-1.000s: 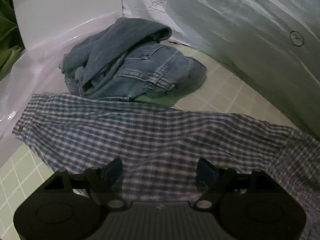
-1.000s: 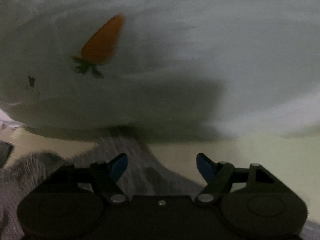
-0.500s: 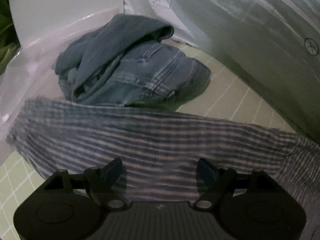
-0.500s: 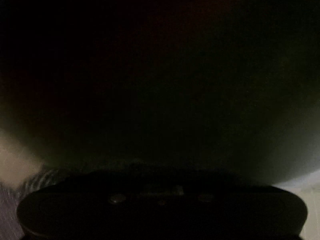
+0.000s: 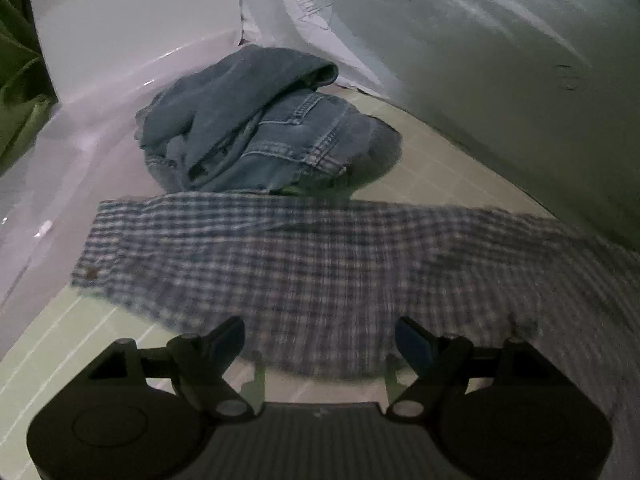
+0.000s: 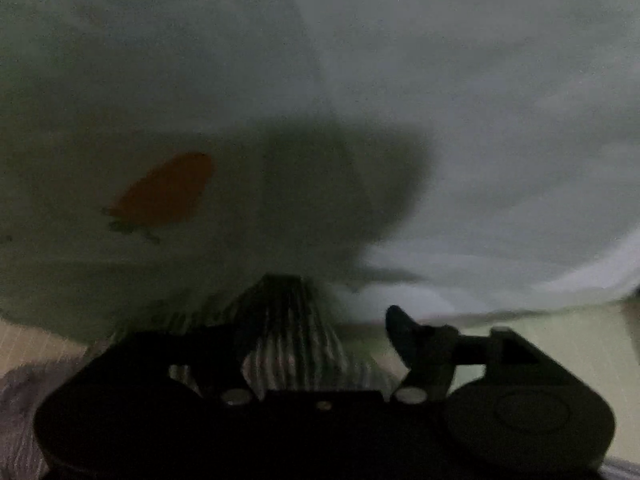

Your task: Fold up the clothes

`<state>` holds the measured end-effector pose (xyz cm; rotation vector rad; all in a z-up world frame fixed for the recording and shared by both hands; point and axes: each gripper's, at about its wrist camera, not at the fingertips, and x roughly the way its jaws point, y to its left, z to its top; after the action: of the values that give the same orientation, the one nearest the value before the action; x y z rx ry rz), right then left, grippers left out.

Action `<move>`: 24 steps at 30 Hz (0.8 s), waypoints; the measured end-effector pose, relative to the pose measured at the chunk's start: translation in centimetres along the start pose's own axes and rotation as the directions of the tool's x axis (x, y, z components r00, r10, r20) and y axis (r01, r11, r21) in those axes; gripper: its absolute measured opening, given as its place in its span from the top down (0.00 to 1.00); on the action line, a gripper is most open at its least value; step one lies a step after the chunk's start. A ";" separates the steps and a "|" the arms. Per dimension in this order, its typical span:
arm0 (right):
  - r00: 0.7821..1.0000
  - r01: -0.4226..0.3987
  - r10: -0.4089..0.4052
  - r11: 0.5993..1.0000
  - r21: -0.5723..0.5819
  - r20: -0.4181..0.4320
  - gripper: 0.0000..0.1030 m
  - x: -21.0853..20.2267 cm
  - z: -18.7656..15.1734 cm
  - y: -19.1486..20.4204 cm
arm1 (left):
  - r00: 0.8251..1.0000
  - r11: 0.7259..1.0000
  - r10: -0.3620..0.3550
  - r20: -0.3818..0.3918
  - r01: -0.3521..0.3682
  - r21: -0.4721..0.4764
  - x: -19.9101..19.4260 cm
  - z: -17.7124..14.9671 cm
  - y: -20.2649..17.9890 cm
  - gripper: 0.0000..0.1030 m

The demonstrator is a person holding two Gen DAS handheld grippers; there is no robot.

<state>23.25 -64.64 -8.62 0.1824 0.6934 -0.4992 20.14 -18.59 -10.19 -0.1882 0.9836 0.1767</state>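
A blue-and-white plaid shirt (image 5: 320,264) lies spread across the green gridded mat (image 5: 452,160). My left gripper (image 5: 320,326) hovers open over the shirt's near edge and grips nothing. Behind the shirt sits a crumpled heap of blue jeans (image 5: 256,120). The right wrist view is dim and blurred. There a peak of the shirt's fabric (image 6: 288,320) rises between the jaws of my right gripper (image 6: 320,320), which are opening. The right finger (image 6: 404,336) stands apart from the cloth. The left finger is hidden behind the cloth.
White sheeting or a pillow with an orange carrot print (image 6: 164,192) fills the space ahead of the right gripper. A white wall and glossy white surface (image 5: 120,40) border the mat at the back left. Green fabric (image 5: 20,80) shows at the far left edge.
The left gripper has drawn back and up, so the shirt lies farther ahead. The right view went dark, then cleared; a peak of shirt fabric now stands between its jaws.
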 end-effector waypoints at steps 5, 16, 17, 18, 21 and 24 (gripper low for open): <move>1.000 0.013 -0.012 1.000 0.014 -0.023 0.20 -7.6 -3.9 -1.1 | 0.999 0.996 -0.051 0.000 0.051 0.074 -4.8 -2.8 2.0 0.19; 0.985 0.096 -0.084 0.993 0.073 -0.148 0.13 -21.6 -17.1 -5.4 | 0.993 0.965 -0.082 -0.081 0.100 0.243 -9.2 -8.4 7.0 0.18; 0.982 0.112 -0.097 0.991 0.080 -0.164 0.13 -22.3 -18.6 -5.9 | 0.993 0.964 -0.081 -0.087 0.100 0.248 -9.0 -8.7 7.4 0.18; 0.978 0.127 -0.110 0.988 0.088 -0.179 0.12 -22.9 -20.1 -6.3 | 0.992 0.961 -0.085 -0.093 0.106 0.253 -8.8 -9.0 7.8 0.18; 0.960 0.190 -0.160 0.975 0.112 -0.230 0.12 -24.8 -25.5 -7.8 | 0.988 0.952 -0.097 -0.117 0.126 0.280 -7.9 -10.2 8.8 0.18; 0.936 0.258 -0.211 0.956 0.140 -0.283 0.12 -26.4 -29.5 -9.0 | 0.985 0.939 -0.097 -0.146 0.139 0.315 -6.6 -11.4 9.5 0.18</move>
<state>-15.28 -52.95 -13.80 0.3389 0.9401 -0.7768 5.16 -12.48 -11.49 0.0445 1.1120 -0.1101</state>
